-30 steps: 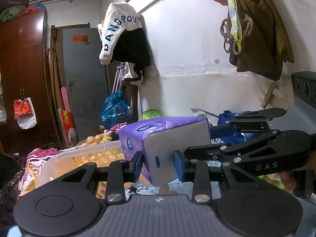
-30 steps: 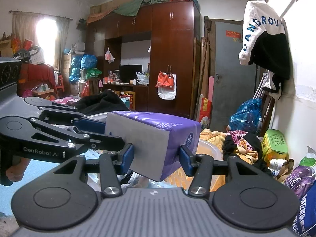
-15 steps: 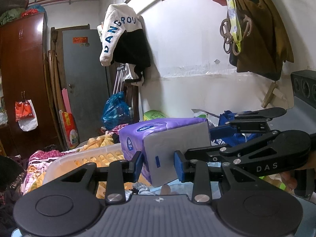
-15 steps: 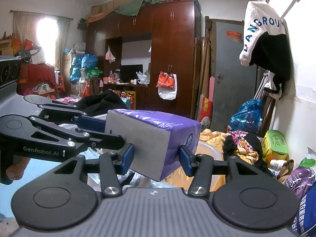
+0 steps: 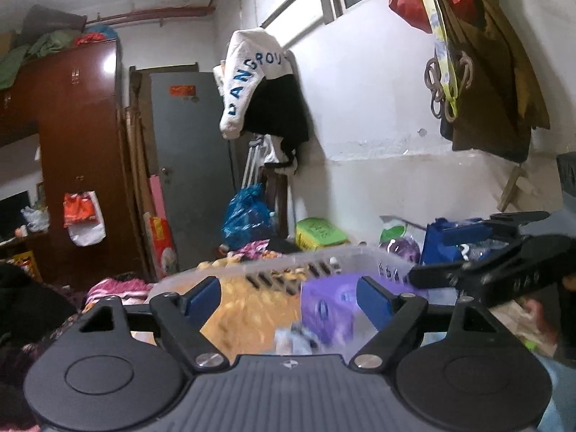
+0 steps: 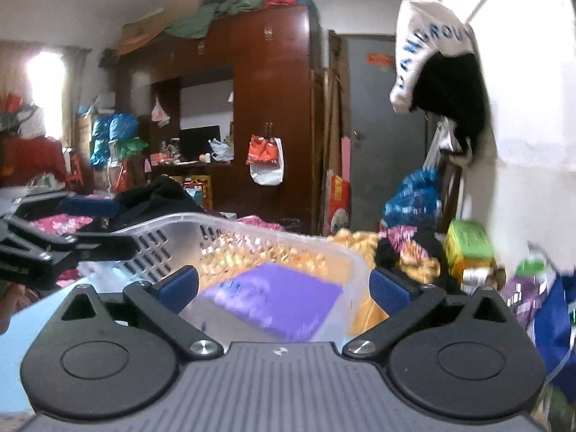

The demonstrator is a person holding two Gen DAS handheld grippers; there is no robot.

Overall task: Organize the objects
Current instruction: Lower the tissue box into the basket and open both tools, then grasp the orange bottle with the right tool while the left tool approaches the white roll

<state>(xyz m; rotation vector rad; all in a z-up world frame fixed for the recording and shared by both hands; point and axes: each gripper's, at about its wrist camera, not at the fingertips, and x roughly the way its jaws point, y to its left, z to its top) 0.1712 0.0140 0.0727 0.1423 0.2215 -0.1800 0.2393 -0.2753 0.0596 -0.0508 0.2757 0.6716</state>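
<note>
Both grippers are letting go at once: the left gripper [image 5: 288, 297] and the right gripper [image 6: 284, 284] have their fingers spreading wide, gripping nothing. The purple tissue pack [image 6: 273, 300] lies inside the clear plastic basket [image 6: 172, 225], below and ahead of the blue pads, touching neither.

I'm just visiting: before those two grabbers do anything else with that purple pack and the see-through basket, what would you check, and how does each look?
1. Purple pack inside the clear basket: ok.
2. Left gripper jaws opening, pads off the pack: ok.
3. Right gripper jaws opening, nothing pinched: ok.
4. Pack lying settled: cannot tell, it is blurred.
5. Grippers clear of each other: ok, apart in both views.
</note>
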